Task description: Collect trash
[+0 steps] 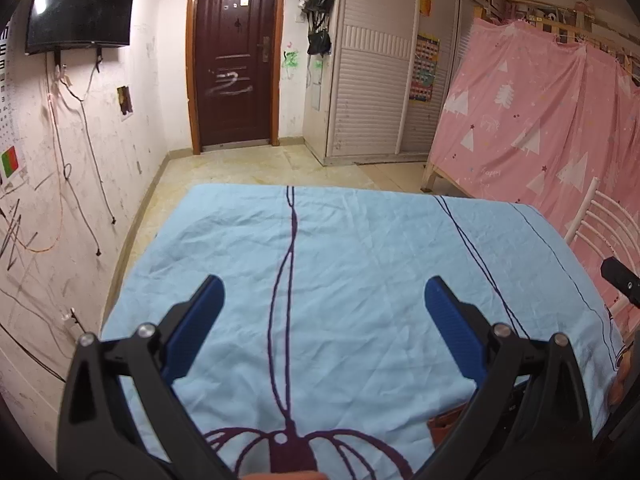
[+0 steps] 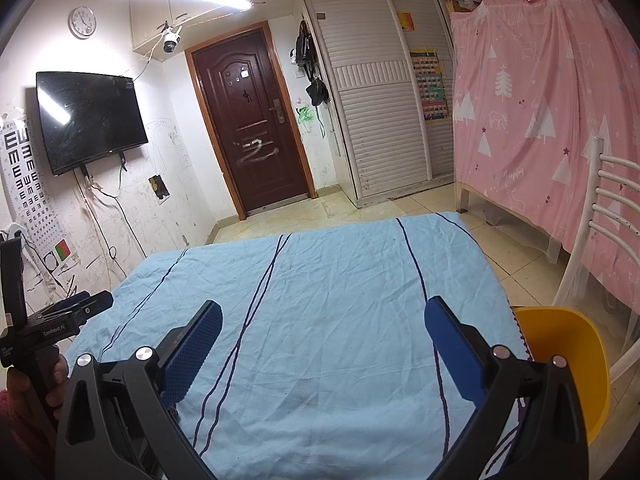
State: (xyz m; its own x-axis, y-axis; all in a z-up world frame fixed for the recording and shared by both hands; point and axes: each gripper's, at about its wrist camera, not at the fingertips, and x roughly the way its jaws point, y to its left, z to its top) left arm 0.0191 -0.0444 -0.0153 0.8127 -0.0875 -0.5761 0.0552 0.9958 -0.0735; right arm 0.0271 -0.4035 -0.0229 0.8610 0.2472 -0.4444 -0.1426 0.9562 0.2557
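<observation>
No trash shows anywhere on the blue-clothed surface (image 2: 320, 280), so its weight, stiffness and best hold cannot be judged, while the left claw (image 1: 324, 300) and right claw (image 2: 324, 320) hover above that surface, both spread wide and empty.

Both wrist views low over the blue sheet (image 1: 360, 280), facing the door (image 2: 252, 128).
</observation>
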